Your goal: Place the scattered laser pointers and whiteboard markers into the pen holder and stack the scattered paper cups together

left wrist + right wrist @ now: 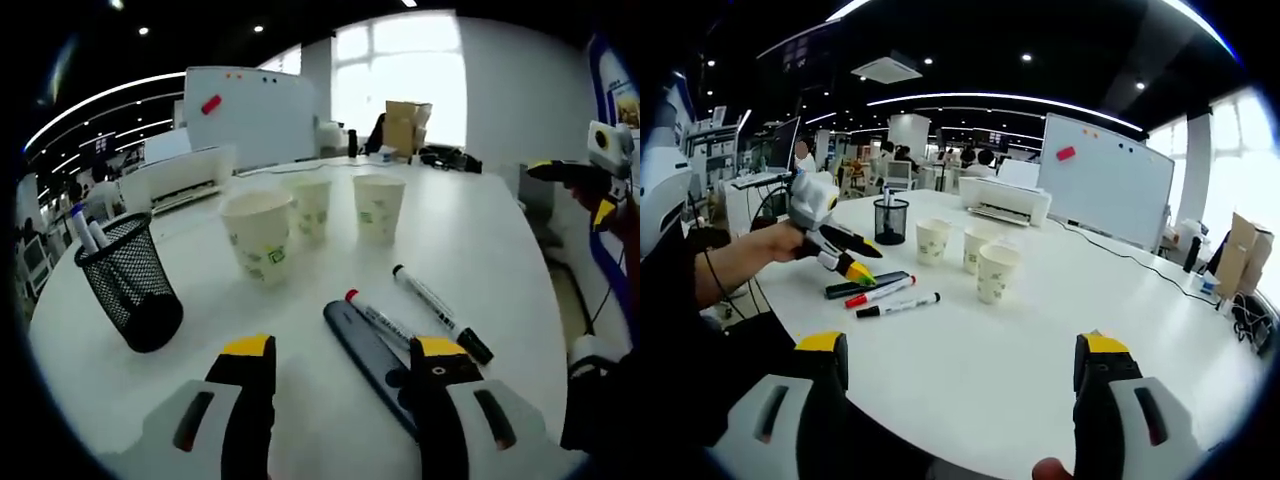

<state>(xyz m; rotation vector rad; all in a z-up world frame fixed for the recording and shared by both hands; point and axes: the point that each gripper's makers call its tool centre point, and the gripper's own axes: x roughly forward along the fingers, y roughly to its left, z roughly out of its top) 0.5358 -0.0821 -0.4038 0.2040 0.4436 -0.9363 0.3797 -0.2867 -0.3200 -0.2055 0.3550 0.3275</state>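
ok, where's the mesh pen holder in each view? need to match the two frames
Left gripper view: pen holder at the left, on the white table, left of the three paper cups.
Right gripper view: pen holder left of centre, far side of the table, just left of the cups.
Shared landmark: the whiteboard with a red eraser behind the table.

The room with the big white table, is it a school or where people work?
Most likely an open office, in a meeting corner. A whiteboard stands behind the white table, a printer sits on it, and people sit at desks with a computer monitor farther back.
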